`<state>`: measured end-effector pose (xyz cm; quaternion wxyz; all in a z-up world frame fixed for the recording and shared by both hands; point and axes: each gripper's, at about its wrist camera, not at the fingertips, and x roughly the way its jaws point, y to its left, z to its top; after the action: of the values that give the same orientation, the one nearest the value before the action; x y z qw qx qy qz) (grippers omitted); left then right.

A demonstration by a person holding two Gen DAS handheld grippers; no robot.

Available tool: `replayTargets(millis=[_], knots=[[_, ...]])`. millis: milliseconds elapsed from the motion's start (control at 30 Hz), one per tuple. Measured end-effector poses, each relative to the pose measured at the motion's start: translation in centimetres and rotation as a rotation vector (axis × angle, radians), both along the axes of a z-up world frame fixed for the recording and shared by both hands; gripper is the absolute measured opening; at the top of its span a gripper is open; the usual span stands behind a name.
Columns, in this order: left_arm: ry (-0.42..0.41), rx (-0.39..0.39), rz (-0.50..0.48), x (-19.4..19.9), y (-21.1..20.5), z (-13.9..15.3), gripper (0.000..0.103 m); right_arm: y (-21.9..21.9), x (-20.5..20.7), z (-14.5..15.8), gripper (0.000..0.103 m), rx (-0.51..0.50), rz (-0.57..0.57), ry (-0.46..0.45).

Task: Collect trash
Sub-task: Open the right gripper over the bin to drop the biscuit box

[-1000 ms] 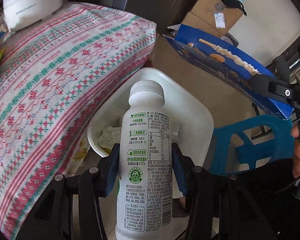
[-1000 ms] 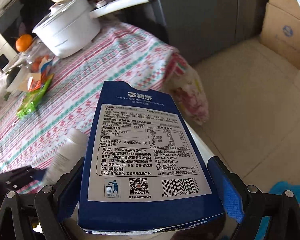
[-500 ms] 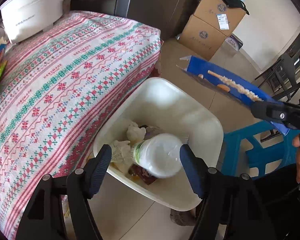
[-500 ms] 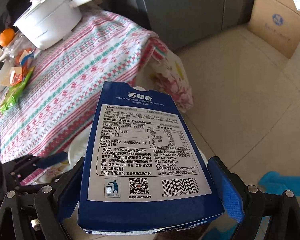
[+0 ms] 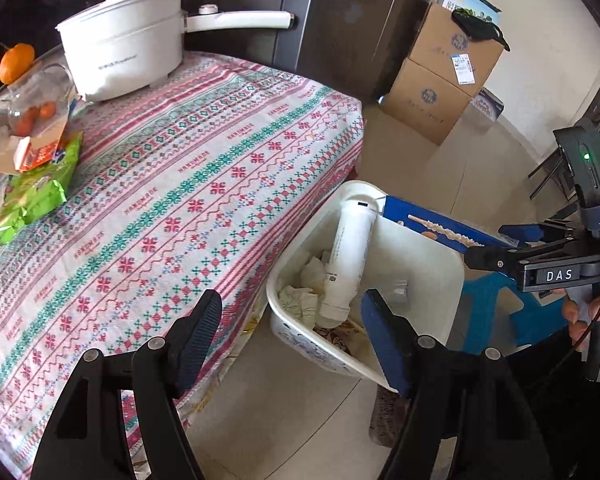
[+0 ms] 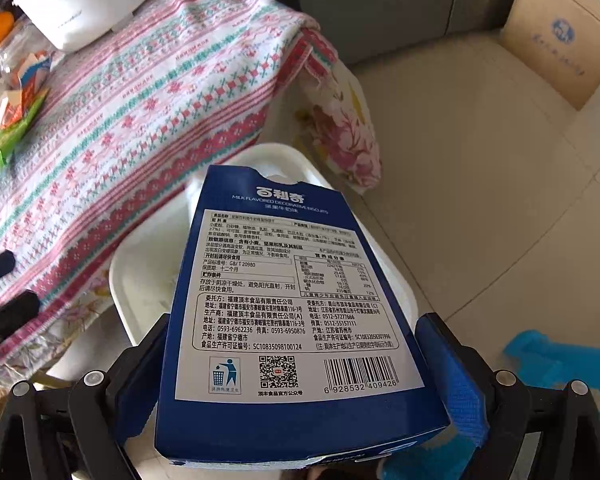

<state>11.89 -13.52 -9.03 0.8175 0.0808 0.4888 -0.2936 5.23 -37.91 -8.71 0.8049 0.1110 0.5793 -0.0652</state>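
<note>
A white trash bin (image 5: 440, 276) stands on the floor beside the table. A white plastic bottle (image 5: 346, 256) lies head down in it among crumpled tissues (image 5: 308, 280). My left gripper (image 5: 296, 340) is open and empty, above the bin's near rim. My right gripper (image 6: 300, 392) is shut on a blue biscuit box (image 6: 288, 304) and holds it over the bin (image 6: 148, 280). The box also shows in the left wrist view (image 5: 432, 226), over the bin's far side.
The table has a patterned cloth (image 5: 172, 184) with a white pot (image 5: 128, 60), a green snack bag (image 5: 36, 188) and oranges (image 5: 16, 62). Cardboard boxes (image 5: 440, 92) stand by a dark cabinet. A blue stool (image 5: 496, 316) is right of the bin.
My left gripper opened and let the bottle fall into the bin, then drew back and up. My right gripper brought the blue box closer over the bin.
</note>
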Motion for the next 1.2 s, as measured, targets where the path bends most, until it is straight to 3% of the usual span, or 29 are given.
replayTargets(millis=[567, 967, 1200], knots=[[-0.005, 0.010, 0.081, -0.1, 4.4, 0.2, 0.075, 4.9, 0.1, -5.1, 0.097, -0.098, 0.237, 0.233], [-0.021, 0.019, 0.100, -0.2, 4.7, 0.6, 0.081, 5.0, 0.7, -4.1, 0.097, -0.054, 0.200, 0.190], [-0.041, 0.044, 0.142, 0.6, 6.3, 1.3, 0.081, 5.1, 1.3, -1.5, 0.097, -0.008, 0.172, 0.089]])
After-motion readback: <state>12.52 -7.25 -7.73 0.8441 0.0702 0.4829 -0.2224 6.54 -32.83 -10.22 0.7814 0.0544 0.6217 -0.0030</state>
